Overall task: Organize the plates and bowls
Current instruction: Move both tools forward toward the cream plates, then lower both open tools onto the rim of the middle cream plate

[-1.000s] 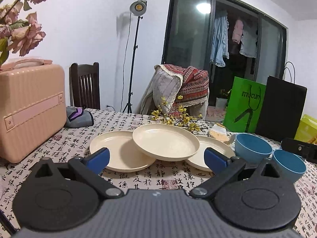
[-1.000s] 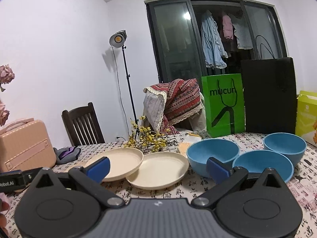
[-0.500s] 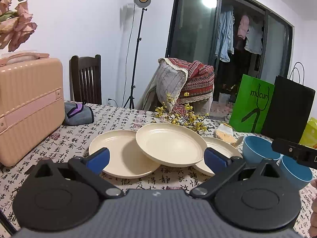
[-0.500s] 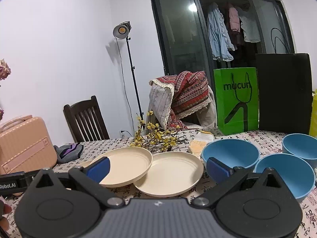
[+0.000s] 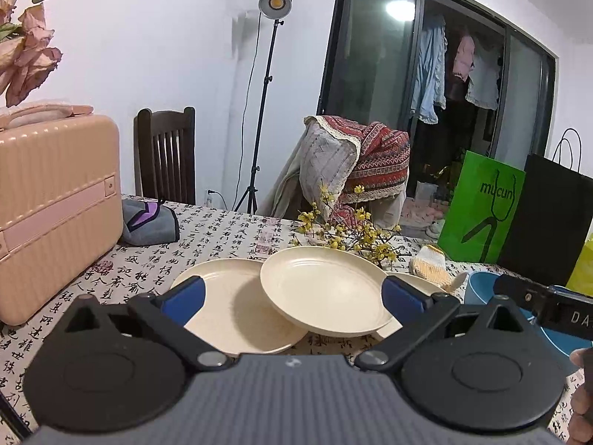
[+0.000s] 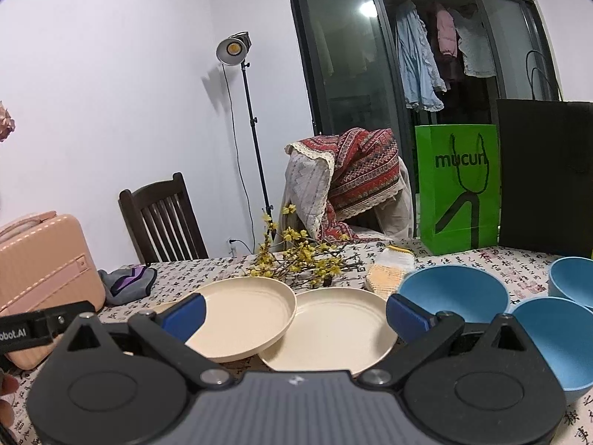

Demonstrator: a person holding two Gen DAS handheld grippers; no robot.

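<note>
Plates: three cream plates on the calligraphy-print tablecloth (image 5: 229,237). Middle plate (image 5: 326,289) lies tilted, its edges riding on the left plate (image 5: 237,307) and the right plate (image 6: 330,326). Three blue bowls (image 6: 454,293) stand just right of the plates, close together, none stacked. Pink suitcase (image 5: 55,204) bounds the table's left side; green bag (image 6: 457,185) and black bag (image 6: 545,174) stand along the far right edge. Yellow flower sprig (image 6: 296,259) lies behind the plates.

Left gripper (image 5: 292,296): jaws spread wide, blue fingertips (image 5: 185,294) either side of the plate group, holding nothing, above the table on the near side. Right gripper (image 6: 294,313): jaws equally wide, empty, facing the middle and right plates. Bare cloth shows ahead of the left plate toward the grey pouch (image 5: 150,222).
</note>
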